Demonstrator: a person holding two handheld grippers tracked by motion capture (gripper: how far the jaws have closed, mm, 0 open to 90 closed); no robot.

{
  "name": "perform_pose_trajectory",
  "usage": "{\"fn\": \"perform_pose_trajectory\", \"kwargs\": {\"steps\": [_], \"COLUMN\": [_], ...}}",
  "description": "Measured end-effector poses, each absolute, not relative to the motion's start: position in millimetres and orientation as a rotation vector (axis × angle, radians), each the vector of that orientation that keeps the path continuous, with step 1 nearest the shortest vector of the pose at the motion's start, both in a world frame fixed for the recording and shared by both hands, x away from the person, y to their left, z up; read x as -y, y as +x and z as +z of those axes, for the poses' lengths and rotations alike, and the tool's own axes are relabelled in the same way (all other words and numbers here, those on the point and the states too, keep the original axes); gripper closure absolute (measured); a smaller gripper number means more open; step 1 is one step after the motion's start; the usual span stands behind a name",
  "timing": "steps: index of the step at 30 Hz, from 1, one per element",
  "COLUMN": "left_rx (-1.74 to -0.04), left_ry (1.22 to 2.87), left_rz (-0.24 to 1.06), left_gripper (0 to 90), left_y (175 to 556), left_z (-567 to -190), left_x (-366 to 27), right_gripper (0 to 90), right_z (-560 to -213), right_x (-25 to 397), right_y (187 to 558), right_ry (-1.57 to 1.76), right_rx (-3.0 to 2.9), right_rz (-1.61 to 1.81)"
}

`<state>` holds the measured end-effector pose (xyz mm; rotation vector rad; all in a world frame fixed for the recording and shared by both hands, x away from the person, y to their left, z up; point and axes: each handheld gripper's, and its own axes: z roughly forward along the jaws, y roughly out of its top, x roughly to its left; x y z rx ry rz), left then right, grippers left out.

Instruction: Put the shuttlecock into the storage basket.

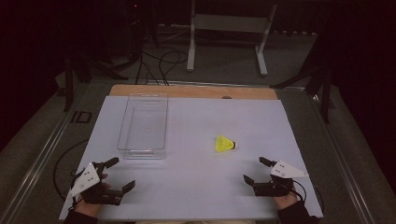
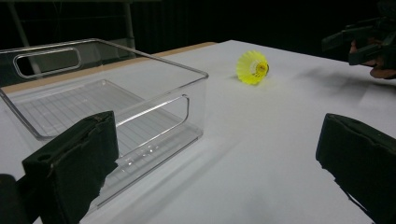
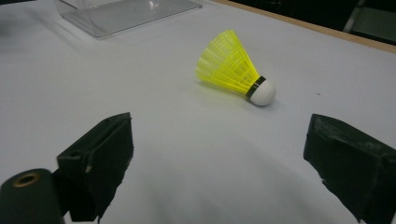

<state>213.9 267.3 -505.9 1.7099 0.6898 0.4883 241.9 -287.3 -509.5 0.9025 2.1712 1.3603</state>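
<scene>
Nearest the high camera, at the table's (image 1: 196,196) near edge: two hand-held grippers resting low over the white top, one toward each near corner. Right gripper (image 1: 256,172), jaws spread wide and holding nothing; in the right gripper view the two black jaws stand well apart with bare table between them. Left gripper (image 1: 120,173), jaws likewise wide and empty; in the left gripper view they frame the near end of the bin.

Shuttlecock (image 1: 225,143): yellow skirt, white cork tip, lying on its side on the table top, right of centre, between the right gripper and the table's far edge. In the high view the cork points toward the right edge. It is apart from both grippers and nearer the right one.

Bin (image 1: 162,126): clear plastic, rectangular, empty, standing upright on the left half of the table, its long sides running from near to far edge. It lies just beyond the left gripper and well apart from the shuttlecock.

Wooden strip (image 1: 196,91): along the table's far edge.
</scene>
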Motion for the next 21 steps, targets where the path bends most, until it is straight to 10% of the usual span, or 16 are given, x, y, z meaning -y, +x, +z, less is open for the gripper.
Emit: {"fn": "perform_pose_trajectory", "kwargs": {"steps": [21], "left_rx": [-0.693], "left_ry": [1.718], "left_rz": [0.483], "left_gripper": [0.0], "left_y": [215], "left_z": [-507], "left_x": [-267], "right_gripper": [7.6], "right_z": [-488], "right_x": [297], "right_y": [242], "right_ry": [0.896], "right_rx": [-2.127], "right_rz": [1.346]}}
